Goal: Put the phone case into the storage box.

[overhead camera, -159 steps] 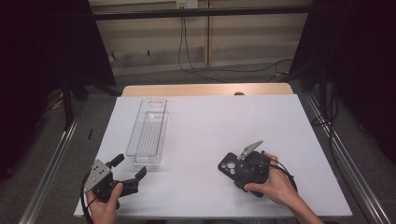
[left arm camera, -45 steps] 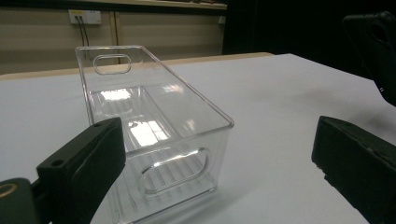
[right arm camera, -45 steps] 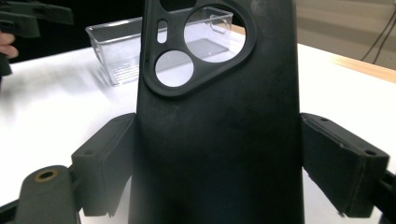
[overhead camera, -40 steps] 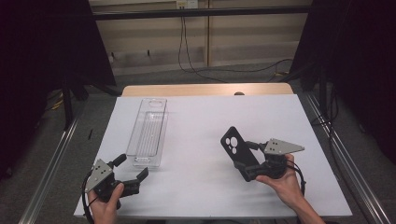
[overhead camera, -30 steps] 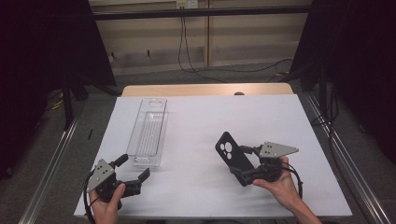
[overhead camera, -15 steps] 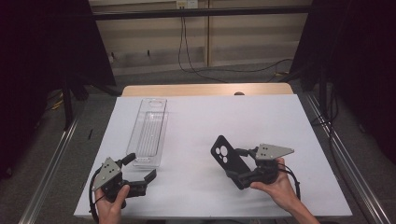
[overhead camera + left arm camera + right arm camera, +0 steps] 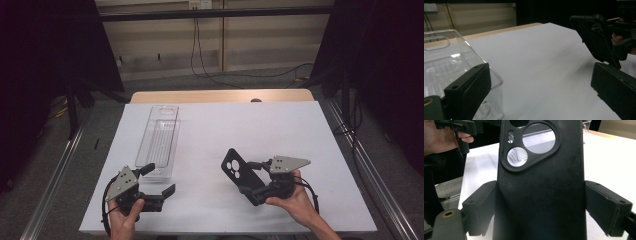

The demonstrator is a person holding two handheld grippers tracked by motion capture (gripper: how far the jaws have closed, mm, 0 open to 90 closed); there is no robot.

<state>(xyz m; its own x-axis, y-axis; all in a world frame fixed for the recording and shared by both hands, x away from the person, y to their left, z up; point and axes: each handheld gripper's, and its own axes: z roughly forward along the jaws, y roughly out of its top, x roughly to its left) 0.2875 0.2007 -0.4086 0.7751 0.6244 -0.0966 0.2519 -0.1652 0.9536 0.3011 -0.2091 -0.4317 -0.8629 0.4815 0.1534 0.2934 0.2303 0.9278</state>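
Observation:
A black phone case [image 7: 238, 171] with round camera cutouts stands tilted above the white table [image 7: 280, 130]. My right gripper [image 7: 254, 181] is shut on it, with a pad pressed on each long side. In the right gripper view the phone case [image 7: 539, 195] rises between the two pads [image 7: 482, 205]. My left gripper [image 7: 160, 178] is open and holds nothing, low over the table at the near end of a clear plastic tray [image 7: 150, 131]. In the left gripper view, the tray [image 7: 446, 60] lies behind the left jaw and the phone case [image 7: 596, 40] stands far right.
The long clear tray lies lengthwise on the left half of the table. A wooden strip [image 7: 220, 96] runs along the far edge. Metal rails [image 7: 55, 170] flank the table. Cables [image 7: 210, 65] hang down the back wall.
My left gripper has shifted a little to the right and up, closer to the tray's near end. The right gripper has kept the case upright and nudged it slightly left.

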